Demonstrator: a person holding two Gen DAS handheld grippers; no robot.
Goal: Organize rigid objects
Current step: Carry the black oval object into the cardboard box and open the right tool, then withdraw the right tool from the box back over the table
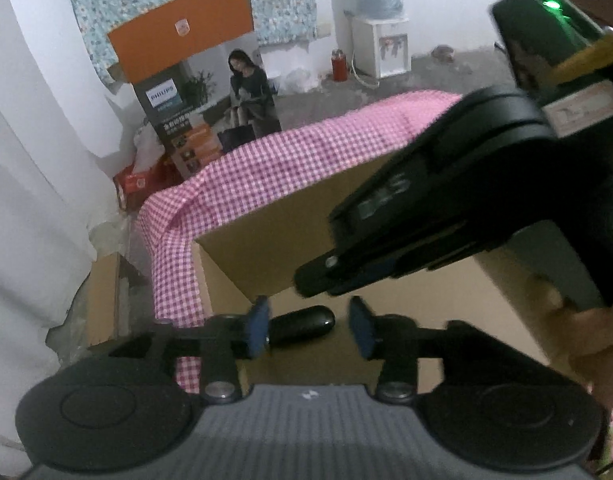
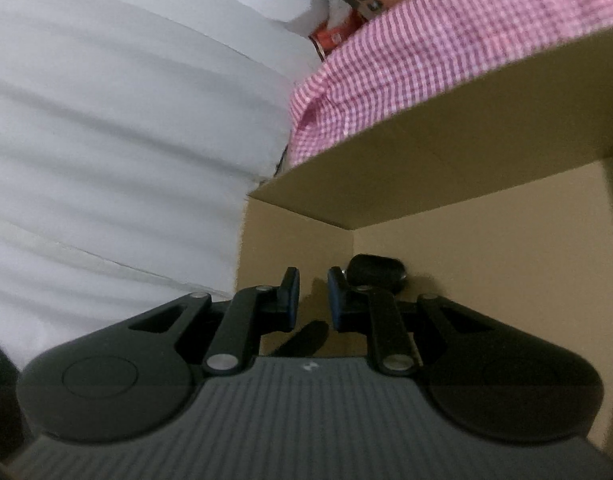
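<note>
Looks down past the left gripper [image 1: 309, 322] into an open cardboard box [image 1: 242, 256], blue pads spread partway, pressing on nothing. Shows between and just beyond those pads the black capsule-shaped case [image 1: 320, 319], smooth, glossy and rounded at both ends, lying flat on the box floor close to the far corner. Cannot tell from this view whether the left-hand pad touches the case. Finds the right gripper [image 1: 314, 276] slanting in from the upper right over the box, blocking much of that side, with a hand [image 1: 586, 332] behind it at the box's right edge. From the right wrist, points the right gripper [image 2: 312, 296] at the same corner, pads drawn in to a narrow slit, empty, with the case [image 2: 376, 270] just past the right-hand finger, against the box wall [image 2: 486, 248]. Drapes a pink gingham cloth [image 1: 290, 156] over the box's far and left edges. Farther off, lines up white sheeting [image 2: 106, 120], a printed appliance carton [image 1: 174, 104], a red flask [image 1: 339, 65] and a water dispenser [image 1: 380, 44].
</note>
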